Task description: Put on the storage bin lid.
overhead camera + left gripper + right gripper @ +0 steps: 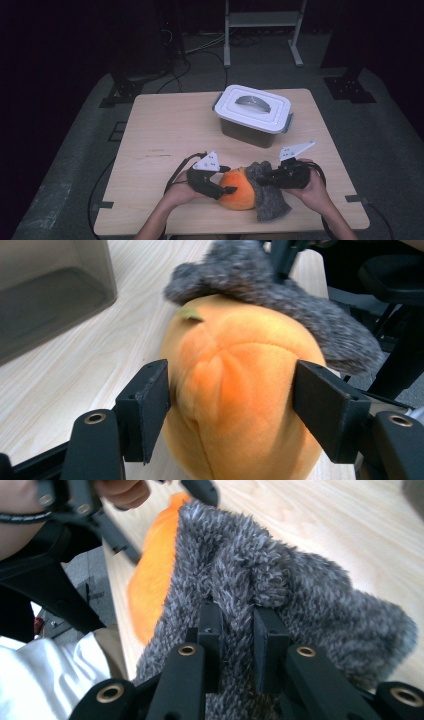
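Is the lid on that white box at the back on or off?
On. The white lid sits flat across the box, its grey handle lying on top.

A plush peach lay on the near part of the table, round, orange fading to yellow, with a seam down its middle and a small green leaf at its top. A grey fuzzy cloth lay just beside it on the right, touching it; one rumpled end was draped up over the peach's top, while the rest spread flat toward the table's near edge. A fold of the cloth stood pinched upward.
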`<state>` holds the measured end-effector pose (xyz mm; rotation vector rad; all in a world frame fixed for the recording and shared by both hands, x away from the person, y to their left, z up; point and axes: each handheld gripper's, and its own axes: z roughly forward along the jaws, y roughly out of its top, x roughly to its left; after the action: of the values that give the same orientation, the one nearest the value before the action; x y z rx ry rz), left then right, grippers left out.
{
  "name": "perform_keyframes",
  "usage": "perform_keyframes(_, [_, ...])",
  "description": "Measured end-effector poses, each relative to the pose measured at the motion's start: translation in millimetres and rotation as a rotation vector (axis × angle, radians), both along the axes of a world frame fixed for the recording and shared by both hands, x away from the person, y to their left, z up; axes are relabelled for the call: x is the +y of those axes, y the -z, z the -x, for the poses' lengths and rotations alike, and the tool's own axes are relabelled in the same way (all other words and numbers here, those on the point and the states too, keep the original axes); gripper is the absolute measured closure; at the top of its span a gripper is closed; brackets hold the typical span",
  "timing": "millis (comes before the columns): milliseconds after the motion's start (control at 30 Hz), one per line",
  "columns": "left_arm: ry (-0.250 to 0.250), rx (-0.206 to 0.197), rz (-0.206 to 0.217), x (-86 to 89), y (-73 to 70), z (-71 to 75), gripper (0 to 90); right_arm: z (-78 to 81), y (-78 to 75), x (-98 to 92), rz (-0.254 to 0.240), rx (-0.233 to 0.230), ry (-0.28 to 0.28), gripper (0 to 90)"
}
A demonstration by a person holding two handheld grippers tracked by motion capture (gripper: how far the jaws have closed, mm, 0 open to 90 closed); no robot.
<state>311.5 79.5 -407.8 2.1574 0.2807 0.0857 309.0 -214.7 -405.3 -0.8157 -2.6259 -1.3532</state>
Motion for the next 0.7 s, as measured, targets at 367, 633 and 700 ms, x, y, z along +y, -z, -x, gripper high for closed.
perform_keyframes(367, [-0.031,0.0,0.024,4.8,-7.2,-0.4,31.4,16.2,4.3,12.9,-0.014,0.004,-0.05,76.8])
perform_keyframes(633, [0.026,0.01,0.003,-1.5,-6.0,5.6,32.3,19.5,-8.2,14.1,0.015,-0.042,-0.061,76.8])
perform_keyframes(700, [0.044,-0.002,0.004,-2.0,-6.1,6.9,33.0,18.3,-15.6,16.7,0.017,-0.071,-0.063,76.7])
